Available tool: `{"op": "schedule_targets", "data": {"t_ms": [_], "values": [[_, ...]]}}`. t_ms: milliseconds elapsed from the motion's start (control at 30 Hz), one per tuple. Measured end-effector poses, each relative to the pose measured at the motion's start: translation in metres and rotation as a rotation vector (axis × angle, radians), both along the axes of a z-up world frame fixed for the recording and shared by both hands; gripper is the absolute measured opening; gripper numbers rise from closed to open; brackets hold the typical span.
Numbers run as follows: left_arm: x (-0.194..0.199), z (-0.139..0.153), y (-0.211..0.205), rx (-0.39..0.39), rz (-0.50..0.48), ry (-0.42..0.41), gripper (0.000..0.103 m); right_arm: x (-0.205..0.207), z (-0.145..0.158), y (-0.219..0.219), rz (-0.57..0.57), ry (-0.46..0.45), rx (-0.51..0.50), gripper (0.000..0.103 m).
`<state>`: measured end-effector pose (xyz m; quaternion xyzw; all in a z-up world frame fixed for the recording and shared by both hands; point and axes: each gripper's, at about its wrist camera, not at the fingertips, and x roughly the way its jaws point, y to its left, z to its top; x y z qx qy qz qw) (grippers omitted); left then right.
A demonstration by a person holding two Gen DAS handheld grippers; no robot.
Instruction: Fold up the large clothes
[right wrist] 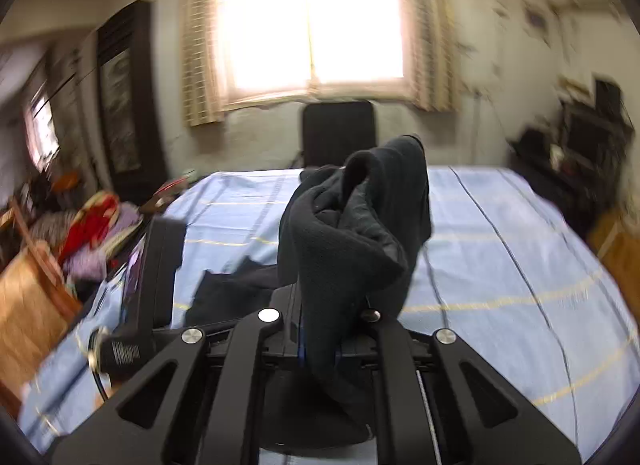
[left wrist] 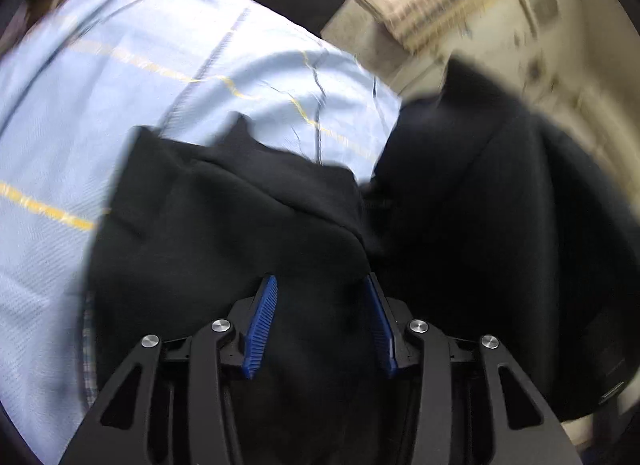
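On the bed, across a pale blue sheet (right wrist: 500, 241) crossed with thin yellow and dark lines, lies the task's dark garment (left wrist: 224, 225), bunched rather than flat. From my right wrist view, my right gripper (right wrist: 320, 345) has its jaws pressed together on a thick fold of that garment, which rises from the jaws toward 12 o'clock and flops over at the top; the rest of the cloth trails down onto the sheet at about 9 o'clock. From my left wrist view, my left gripper (left wrist: 320, 325) has its blue pads (left wrist: 260, 329) spread with dark cloth lying between and beneath them; the pads do not appear to press on it, though blur makes this hard to confirm. More dark cloth hangs at 3 o'clock in that view.

Step in hand, as I judge it: picking the garment up to spread it, before any fold is made. The next move calls for the left jaws to close on a second edge or corner well apart from my right grip, so the cloth can be pulled taut and laid flat.

A black chair (right wrist: 338, 131) stands at 12 o'clock beyond the bed, below a bright window (right wrist: 312, 21). A small label shows on the cloth at 4 o'clock in the left view; I cannot read it, nor any other writing.
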<state>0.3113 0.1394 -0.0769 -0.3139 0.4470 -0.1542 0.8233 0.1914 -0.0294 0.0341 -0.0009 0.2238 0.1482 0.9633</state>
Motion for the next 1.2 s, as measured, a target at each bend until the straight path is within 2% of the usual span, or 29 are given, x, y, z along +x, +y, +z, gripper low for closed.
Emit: {"op": "schedule_targets", "data": {"t_ms": [67, 167, 233, 300, 367, 467, 567, 667, 733, 800, 833, 900, 967, 1033, 1133, 1200], "values": [[-0.012, 0.007, 0.036, -0.036, 0.066, -0.026, 0.046, -0.009, -0.001, 0.023, 0.062, -0.025, -0.066, 0.009], [-0.032, 0.022, 0.062, -0.053, 0.081, -0.072, 0.047, -0.018, -0.017, 0.050, 0.135, -0.047, -0.162, 0.009], [-0.043, 0.034, 0.064, -0.065, 0.065, -0.113, 0.053, -0.016, -0.029, 0.057, 0.161, -0.026, -0.184, 0.010], [-0.052, 0.045, 0.064, -0.088, 0.051, -0.158, 0.065, -0.015, -0.043, 0.066, 0.184, -0.015, -0.216, 0.012], [-0.057, 0.051, 0.063, -0.107, 0.045, -0.178, 0.069, -0.019, -0.049, 0.075, 0.203, -0.024, -0.247, 0.014], [-0.054, 0.047, 0.053, -0.132, -0.007, -0.145, 0.081, -0.024, -0.060, 0.090, 0.236, -0.047, -0.316, 0.018], [-0.040, 0.031, 0.043, -0.161, -0.037, -0.084, 0.081, -0.033, -0.079, 0.110, 0.321, -0.049, -0.407, 0.025], [-0.028, 0.015, 0.029, -0.122, -0.071, -0.025, 0.082, -0.051, -0.094, 0.124, 0.403, -0.082, -0.485, 0.029], [-0.020, 0.005, 0.024, -0.117, -0.080, -0.008, 0.082, -0.056, -0.096, 0.124, 0.432, -0.085, -0.489, 0.031], [-0.017, 0.001, 0.027, -0.150, -0.074, -0.013, 0.071, -0.053, -0.094, 0.120, 0.432, -0.073, -0.469, 0.031], [-0.016, 0.000, 0.029, -0.164, -0.079, -0.023, 0.058, -0.051, -0.091, 0.116, 0.437, -0.068, -0.451, 0.032], [-0.014, -0.001, 0.031, -0.194, -0.083, -0.037, 0.038, -0.048, -0.085, 0.108, 0.459, -0.045, -0.414, 0.032], [-0.015, 0.005, 0.033, -0.185, -0.077, -0.059, 0.027, -0.048, -0.076, 0.096, 0.485, -0.038, -0.360, 0.034], [-0.023, 0.019, 0.033, -0.143, -0.061, -0.096, 0.024, -0.050, -0.063, 0.081, 0.490, -0.043, -0.302, 0.036], [-0.036, 0.042, 0.031, -0.080, -0.051, -0.168, 0.023, -0.050, -0.042, 0.056, 0.479, -0.067, -0.196, 0.044], [-0.041, 0.045, 0.031, -0.061, -0.045, -0.180, 0.022, -0.036, -0.020, 0.034, 0.477, -0.038, -0.079, 0.045]]}}
